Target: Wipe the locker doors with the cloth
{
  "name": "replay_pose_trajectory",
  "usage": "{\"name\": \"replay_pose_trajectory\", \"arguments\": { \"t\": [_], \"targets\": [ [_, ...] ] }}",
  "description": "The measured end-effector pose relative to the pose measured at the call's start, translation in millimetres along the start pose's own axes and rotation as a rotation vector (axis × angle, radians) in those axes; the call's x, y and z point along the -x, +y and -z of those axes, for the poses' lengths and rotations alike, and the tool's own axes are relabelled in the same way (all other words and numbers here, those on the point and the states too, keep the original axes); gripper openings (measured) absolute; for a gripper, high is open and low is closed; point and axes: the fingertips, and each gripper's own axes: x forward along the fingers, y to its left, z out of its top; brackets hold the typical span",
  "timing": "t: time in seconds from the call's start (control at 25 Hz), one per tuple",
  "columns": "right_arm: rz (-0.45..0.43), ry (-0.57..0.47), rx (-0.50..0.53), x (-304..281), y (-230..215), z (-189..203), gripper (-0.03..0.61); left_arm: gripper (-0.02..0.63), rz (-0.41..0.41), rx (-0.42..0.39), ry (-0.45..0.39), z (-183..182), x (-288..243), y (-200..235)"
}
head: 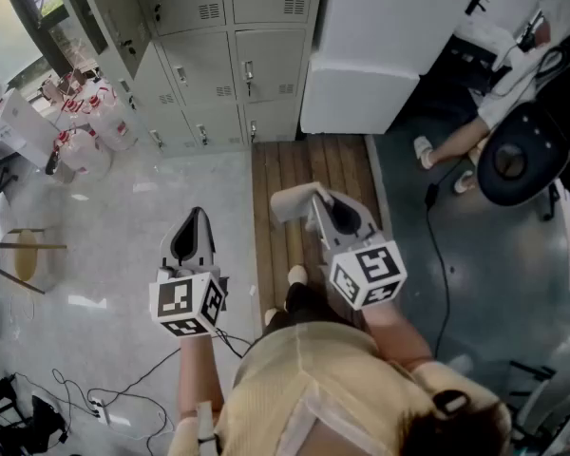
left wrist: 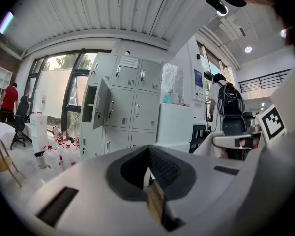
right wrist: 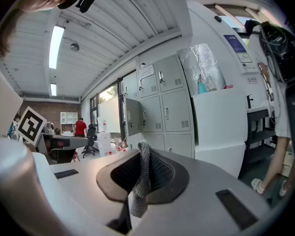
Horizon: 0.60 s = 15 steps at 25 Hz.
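My right tool [head: 317, 200] [right wrist: 137, 191] is pinching the cloth [head: 291, 202] [right wrist: 140, 178]. The grey knitted fabric is clamped between its two jaws. A fold stands up above them and a short end hangs down on the near side. From above, the cloth shows as a pale bunch sticking out to the left of this tool's tip.

My left tool [head: 193, 218] [left wrist: 154, 198] has its jaws pressed together with nothing in them (only a thin slit shows between the pads). It is held level with the right tool and to its left, the two well apart.

The lockers [head: 230, 60] [left wrist: 132, 104] [right wrist: 166, 107] stand ahead of both tools, well clear of the tips, so the cloth is not touching any door. One door [head: 116, 19] [left wrist: 101, 104] [right wrist: 132, 116] in the upper left part of the bank is swung open; the others ahead of the tools are shut.

Ahead and to the right of the right tool is a big white block [head: 380, 50] [right wrist: 221, 127] set against the lockers. Ahead and to the left of the left tool, a cluster of red-capped bottles [head: 93, 126] [left wrist: 56, 156] sits on the floor. Under the right tool runs a wooden strip of floor [head: 313, 169]. Off to its far right is a black office chair [head: 521, 158].
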Motion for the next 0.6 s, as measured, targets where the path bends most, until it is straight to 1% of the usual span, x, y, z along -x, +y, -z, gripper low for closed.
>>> {"name": "replay_pose_trajectory", "arguments": {
  "t": [0.16,0.4,0.6],
  "targets": [
    [0.000,-0.006,0.012,-14,-10,-2,0.018,-0.014,0.011,-0.006,-0.011,-4,-17,-4],
    [-0.043,-0.027,-0.044,-37,-22,-12,0.018,-0.014,0.031,0.024,-0.002,-4,-42,-5],
    [-0.054,-0.012,-0.013,-64,-42,-14,0.018,-0.014,0.026,0.018,-0.009,-13,-74,-5]
  ]
}}
